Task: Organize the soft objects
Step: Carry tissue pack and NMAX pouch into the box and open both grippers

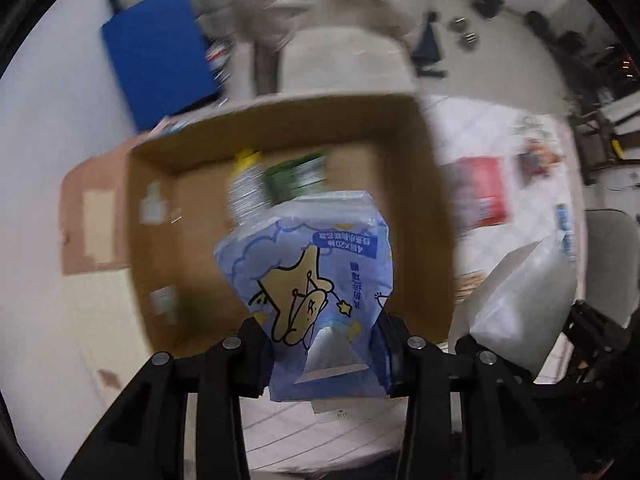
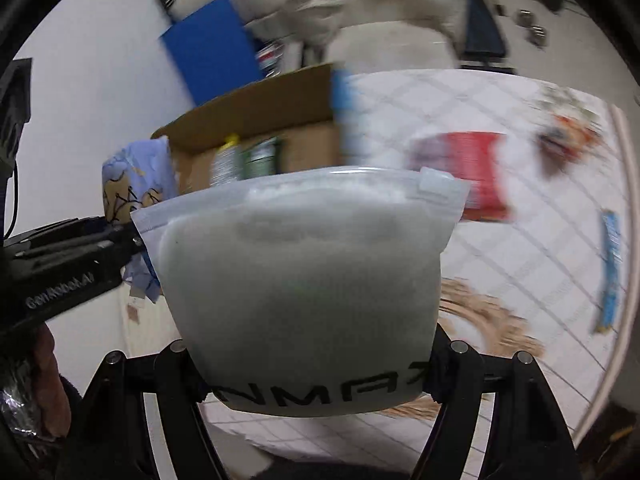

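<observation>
Your left gripper point(image 1: 326, 340) squeezed the blue tissue pack point(image 1: 310, 276) by its bottom end, right over the cardboard box point(image 1: 424, 216). Your right gripper point(image 2: 316, 372) pinched the frosted zip pouch point(image 2: 304, 276) low, beside the box. Both looked soft & light, prob squishy, so hold near the middle.

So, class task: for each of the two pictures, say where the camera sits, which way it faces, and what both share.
Left wrist: sits behind the left gripper, facing the cardboard box; its fingers clamp a blue tissue pack.
Right wrist: sits behind the right gripper, facing the checked tablecloth; its fingers clamp a frosted zip pouch.
Shared: box, both packs, red packet.
</observation>
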`<state>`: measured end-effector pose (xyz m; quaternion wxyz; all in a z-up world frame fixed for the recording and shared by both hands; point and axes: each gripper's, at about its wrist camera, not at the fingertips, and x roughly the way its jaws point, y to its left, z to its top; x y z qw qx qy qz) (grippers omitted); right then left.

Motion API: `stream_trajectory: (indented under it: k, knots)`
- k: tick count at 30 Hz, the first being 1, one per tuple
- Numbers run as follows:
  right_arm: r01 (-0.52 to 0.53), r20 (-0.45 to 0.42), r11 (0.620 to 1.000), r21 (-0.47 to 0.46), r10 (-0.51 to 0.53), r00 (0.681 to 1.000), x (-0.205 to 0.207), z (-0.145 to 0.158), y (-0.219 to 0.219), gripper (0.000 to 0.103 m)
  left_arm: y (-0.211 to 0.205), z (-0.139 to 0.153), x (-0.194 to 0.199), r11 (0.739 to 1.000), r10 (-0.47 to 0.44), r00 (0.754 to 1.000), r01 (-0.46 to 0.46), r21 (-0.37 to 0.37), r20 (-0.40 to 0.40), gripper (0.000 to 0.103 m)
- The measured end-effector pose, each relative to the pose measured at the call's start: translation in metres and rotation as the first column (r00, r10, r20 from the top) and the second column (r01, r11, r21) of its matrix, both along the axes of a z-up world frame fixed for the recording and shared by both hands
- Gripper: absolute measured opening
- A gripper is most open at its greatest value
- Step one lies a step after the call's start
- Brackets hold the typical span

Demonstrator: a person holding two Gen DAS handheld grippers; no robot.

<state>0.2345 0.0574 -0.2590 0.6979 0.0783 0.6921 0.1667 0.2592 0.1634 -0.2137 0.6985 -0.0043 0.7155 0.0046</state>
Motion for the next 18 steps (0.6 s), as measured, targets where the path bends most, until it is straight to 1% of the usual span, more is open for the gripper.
stream_trajectory:
  k: [1, 4, 8, 11, 13, 15, 18]
  knots:
    - [-0.015, -0.012, 1.000, 0.001, 0.015, 1.000, 0.003, -0.006, 0.023, 0.078, 0.020, -0.013, 0.000, 1.000, 0.018, 0.999, -0.018, 0.010, -0.035, 0.037]
    - [-0.045, -0.066, 0.999, 0.008, 0.045, 0.997, 0.009, -0.034, 0.073, 0.078, 0.060, -0.047, 0.003, 0.999, 0.044, 0.990, -0.044, 0.001, -0.131, 0.037]
    - [-0.054, -0.112, 0.998, -0.026, 0.051, 0.992, 0.017, -0.075, 0.119, 0.078, 0.092, -0.087, 0.007, 0.998, 0.054, 0.971, -0.061, -0.022, -0.232, 0.037]
    - [-0.050, -0.150, 0.998, -0.039, 0.043, 0.988, 0.020, -0.098, 0.137, 0.078, 0.106, -0.111, 0.010, 0.998, 0.051, 0.956, -0.062, -0.028, -0.290, 0.037]
    - [-0.045, -0.168, 0.998, -0.040, 0.038, 0.985, 0.020, -0.108, 0.147, 0.078, 0.112, -0.123, 0.010, 0.997, 0.054, 0.946, -0.070, -0.038, -0.319, 0.037]
    - [-0.042, -0.184, 0.998, -0.047, 0.033, 0.982, 0.021, -0.118, 0.154, 0.078, 0.114, -0.134, 0.010, 0.996, 0.053, 0.938, -0.075, -0.053, -0.344, 0.038]
    - [-0.041, -0.198, 0.997, -0.064, 0.028, 0.980, 0.021, -0.130, 0.163, 0.078, 0.115, -0.144, 0.010, 0.995, 0.055, 0.930, -0.081, -0.057, -0.363, 0.040]
